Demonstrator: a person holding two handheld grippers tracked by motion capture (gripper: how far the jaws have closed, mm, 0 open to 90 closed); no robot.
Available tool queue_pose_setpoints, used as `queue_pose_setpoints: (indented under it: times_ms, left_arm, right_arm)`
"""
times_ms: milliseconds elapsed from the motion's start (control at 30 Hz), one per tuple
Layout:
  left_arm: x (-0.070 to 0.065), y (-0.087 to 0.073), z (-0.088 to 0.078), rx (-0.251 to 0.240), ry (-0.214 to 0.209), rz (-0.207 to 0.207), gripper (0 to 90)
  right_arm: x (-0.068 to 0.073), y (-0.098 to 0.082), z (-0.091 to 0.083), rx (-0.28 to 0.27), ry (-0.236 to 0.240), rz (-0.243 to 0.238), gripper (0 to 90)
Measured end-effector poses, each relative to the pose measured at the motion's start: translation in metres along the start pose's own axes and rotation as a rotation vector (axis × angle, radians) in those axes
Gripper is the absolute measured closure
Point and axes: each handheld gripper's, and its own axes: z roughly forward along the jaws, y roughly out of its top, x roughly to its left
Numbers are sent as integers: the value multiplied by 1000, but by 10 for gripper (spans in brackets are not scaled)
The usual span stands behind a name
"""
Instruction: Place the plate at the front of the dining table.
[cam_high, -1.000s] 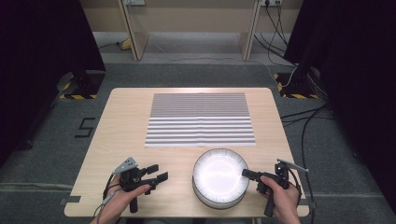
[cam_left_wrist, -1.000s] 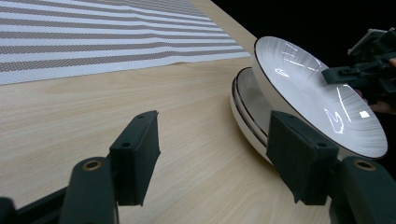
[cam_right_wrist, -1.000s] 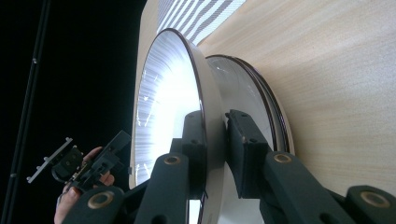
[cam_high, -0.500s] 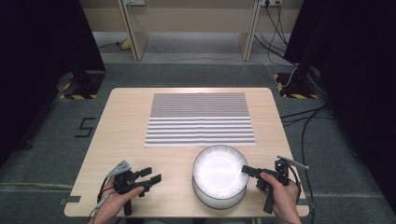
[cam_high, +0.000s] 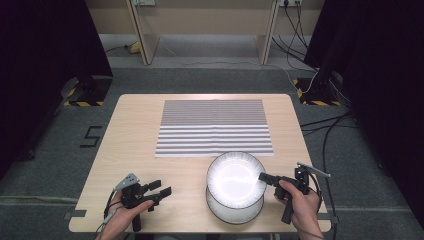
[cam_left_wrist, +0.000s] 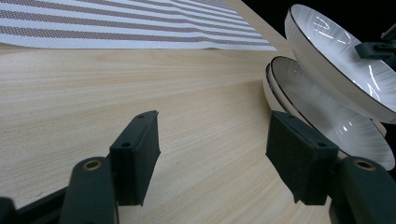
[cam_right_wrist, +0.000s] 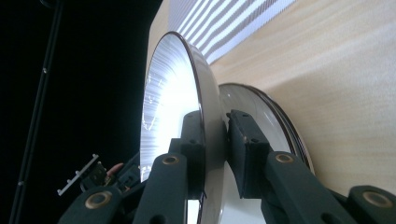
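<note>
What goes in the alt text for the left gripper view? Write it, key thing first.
The left tool hangs open over the pale wooden table, holding nothing. At right, a white ribbed plate with a dark rim is lifted and tilted above a stack of matching plates, gripped at its edge by the right tool. A grey-and-white striped mat lies behind.

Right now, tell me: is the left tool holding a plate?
No. The left tool is open over bare table, beside the plates.
</note>
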Motion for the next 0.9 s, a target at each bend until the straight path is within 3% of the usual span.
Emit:
queue_pose_setpoints:
  times_ms: [900]
  left_arm:
    - [2, -10, 4, 9, -2, -4, 340]
  right_arm:
    - [4, 20, 18, -27, 6, 11, 752]
